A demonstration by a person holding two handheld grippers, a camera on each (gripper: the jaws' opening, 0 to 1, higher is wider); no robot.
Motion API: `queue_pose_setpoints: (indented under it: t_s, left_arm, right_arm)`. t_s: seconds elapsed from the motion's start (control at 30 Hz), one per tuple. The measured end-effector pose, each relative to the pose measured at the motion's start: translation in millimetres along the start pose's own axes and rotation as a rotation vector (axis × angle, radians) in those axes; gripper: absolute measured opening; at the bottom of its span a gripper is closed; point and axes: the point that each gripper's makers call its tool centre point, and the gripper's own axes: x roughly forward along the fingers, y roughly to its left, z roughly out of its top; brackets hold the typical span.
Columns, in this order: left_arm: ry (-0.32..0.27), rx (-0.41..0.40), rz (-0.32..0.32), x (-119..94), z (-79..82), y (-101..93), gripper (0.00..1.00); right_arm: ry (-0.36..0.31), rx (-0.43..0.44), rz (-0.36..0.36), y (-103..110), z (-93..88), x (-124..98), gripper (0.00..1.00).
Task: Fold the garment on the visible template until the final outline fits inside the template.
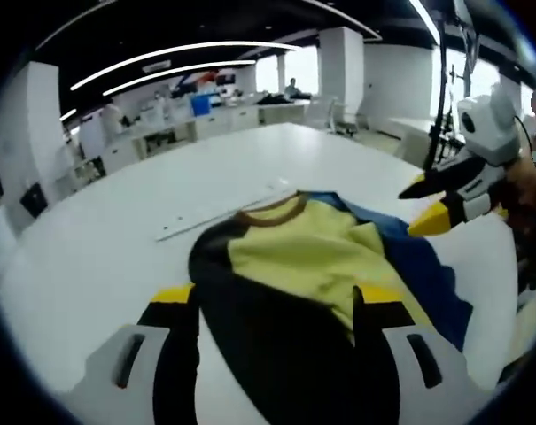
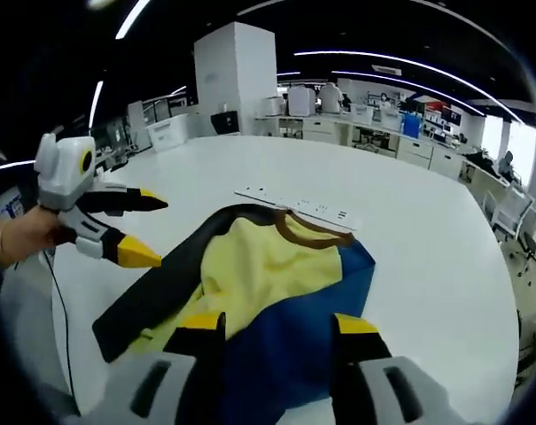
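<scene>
The left gripper view has the right gripper (image 1: 436, 202) coming in from the right, jaws apart and holding nothing, above the shirt's (image 1: 321, 257) blue side. The right gripper view has the left gripper (image 2: 142, 227) entering from the left, also parted and bare, over the black sleeve (image 2: 152, 301). The shirt lies ahead of both on a white table (image 2: 427, 266), just short of a power strip (image 2: 299, 207). Office desks (image 1: 205, 119) stand beyond.

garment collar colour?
Brown collar on the yellow, black and blue garment; clearest in the right gripper view.
</scene>
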Motion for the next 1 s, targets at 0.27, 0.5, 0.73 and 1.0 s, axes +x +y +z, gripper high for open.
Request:
queue_pose_setpoints:
  t_s: [0.27,0.5,0.73,1.0]
  left_arm:
    - [0.018,-0.017,0.028,5,-17.4,-16.1,0.58]
    - [0.031,-0.070,0.068,16,-31.7,-22.8,0.45]
    - [0.062,-0.084,0.104,29,-45.4,-23.9,0.38]
    - [0.096,-0.060,0.147,40,-49.1,-26.6,0.26]
  right_arm:
    - [0.011,-0.005,-0.009,9,-16.2,3,0.36]
    - [0.027,-0.038,-0.043,10,-27.6,13,0.27]
    - [0.059,-0.057,-0.072,4,-40.2,17,0.19]
    - [0.051,-0.071,-0.107,-1,-39.4,16,0.08]
